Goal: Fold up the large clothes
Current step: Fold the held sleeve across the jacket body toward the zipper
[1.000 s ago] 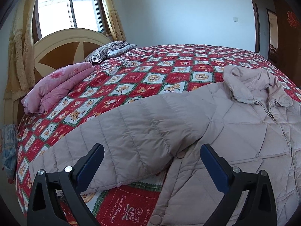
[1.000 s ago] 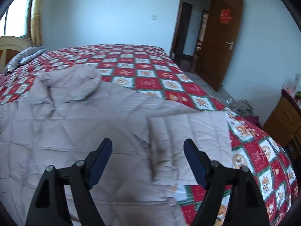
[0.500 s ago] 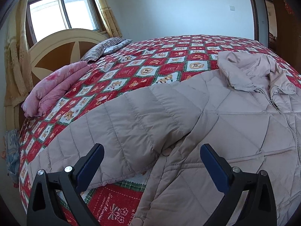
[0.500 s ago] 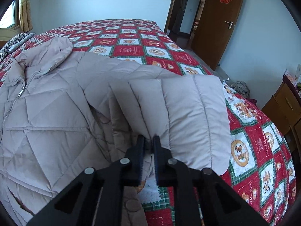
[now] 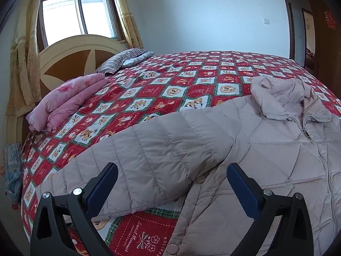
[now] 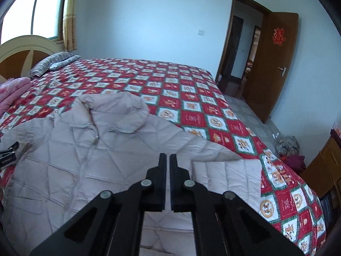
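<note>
Jacket point(image 5: 266, 149), pale beige and quilted, lies spread with its front up on the bed point(image 5: 170, 81), close to the near edge, with the zip closed and the hood point(image 5: 277, 93) turned toward the far side.

Beginning at the left in the left wrist view, we see a folded pink quilt point(image 5: 68, 98) in front of the round headboard point(image 5: 70, 57), and a striped pillow point(image 5: 123, 60) a little further along. The jacket's one sleeve point(image 5: 149, 160) stretches from the shoulder out to the left over the red patterned cover. The left gripper point(image 5: 171, 167) hangs above this sleeve. Its blue fingers point(image 5: 102, 187) stand wide apart, and they touch nothing.

Moving to the right wrist view, we see the body of the jacket on the left and in the middle. The right gripper point(image 6: 167, 155) is in the centre, above the jacket. Its fingers have just been closing and now stand almost together, with only a thin slit left. We see no cloth in this slit. The other sleeve point(image 6: 226, 179) shows just to the right of the fingers and behind them, with its cuff near the bed's edge. Further right an open brown door point(image 6: 270, 64) stands, and a wooden cabinet point(image 6: 324, 170) is at the picture's border.
</note>
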Demonstrator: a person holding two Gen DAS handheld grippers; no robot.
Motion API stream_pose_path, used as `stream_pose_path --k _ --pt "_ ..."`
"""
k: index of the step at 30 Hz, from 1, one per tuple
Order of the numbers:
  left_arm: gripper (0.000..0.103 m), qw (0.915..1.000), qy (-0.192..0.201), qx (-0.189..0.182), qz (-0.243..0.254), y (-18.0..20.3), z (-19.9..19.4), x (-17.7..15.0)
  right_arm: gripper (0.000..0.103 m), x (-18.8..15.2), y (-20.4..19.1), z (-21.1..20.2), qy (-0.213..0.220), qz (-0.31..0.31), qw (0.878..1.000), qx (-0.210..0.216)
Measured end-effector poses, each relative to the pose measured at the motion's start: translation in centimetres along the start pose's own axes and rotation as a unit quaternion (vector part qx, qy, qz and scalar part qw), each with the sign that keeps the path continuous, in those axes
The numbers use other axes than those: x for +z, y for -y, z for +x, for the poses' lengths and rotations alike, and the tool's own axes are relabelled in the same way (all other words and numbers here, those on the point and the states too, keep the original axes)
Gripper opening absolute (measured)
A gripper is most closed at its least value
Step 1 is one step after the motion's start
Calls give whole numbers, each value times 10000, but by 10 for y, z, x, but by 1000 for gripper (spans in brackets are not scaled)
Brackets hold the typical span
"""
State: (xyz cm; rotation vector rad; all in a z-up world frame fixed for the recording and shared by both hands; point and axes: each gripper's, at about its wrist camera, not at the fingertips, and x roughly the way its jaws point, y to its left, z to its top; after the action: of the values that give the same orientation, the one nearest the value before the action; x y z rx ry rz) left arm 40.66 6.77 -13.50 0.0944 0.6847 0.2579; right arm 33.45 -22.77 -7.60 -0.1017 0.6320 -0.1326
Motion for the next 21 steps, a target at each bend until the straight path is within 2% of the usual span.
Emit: stream_pose_path --k 3,5,6,7,8,9,12,17,18,20,21 --pt "102 10000 -16 -3 11 -3 -1 -2 3 5 -26 -1 26 -252 9996 101" --pt "102 10000 27 9 3 -7 -3 -3 12 0 -26 11 -152 -258 9995 93" --pt "102 10000 43 6 -13 -8 -3 -3 44 -3 -22 19 -243 -232 9994 25" --pt "102 10000 47 1 -29 -9 -2 -3 84 -10 -14 27 -285 -116 9995 -89" --pt "102 10000 44 16 -39 -10 -1 -2 94 -16 -5 30 -226 42 9995 -233" --pt "102 10000 36 37 -38 -10 0 -3 97 -22 2 33 -247 114 9989 -392" --pt "102 10000 -33 24 -27 -7 6 -3 92 -39 26 58 -580 152 9939 -925" --pt "102 9999 -46 -22 95 5 7 -6 89 -64 55 102 -1188 206 9847 -1262" --pt "102 9999 -49 -20 127 8 7 -6 86 -68 58 111 -1280 178 9828 -1317" --pt "102 9998 -84 -24 188 12 8 -7 62 -73 63 123 -1469 101 9794 -1380" --pt "102 9997 -100 -24 209 14 9 -7 31 -76 65 128 -1608 6 9758 -1479"
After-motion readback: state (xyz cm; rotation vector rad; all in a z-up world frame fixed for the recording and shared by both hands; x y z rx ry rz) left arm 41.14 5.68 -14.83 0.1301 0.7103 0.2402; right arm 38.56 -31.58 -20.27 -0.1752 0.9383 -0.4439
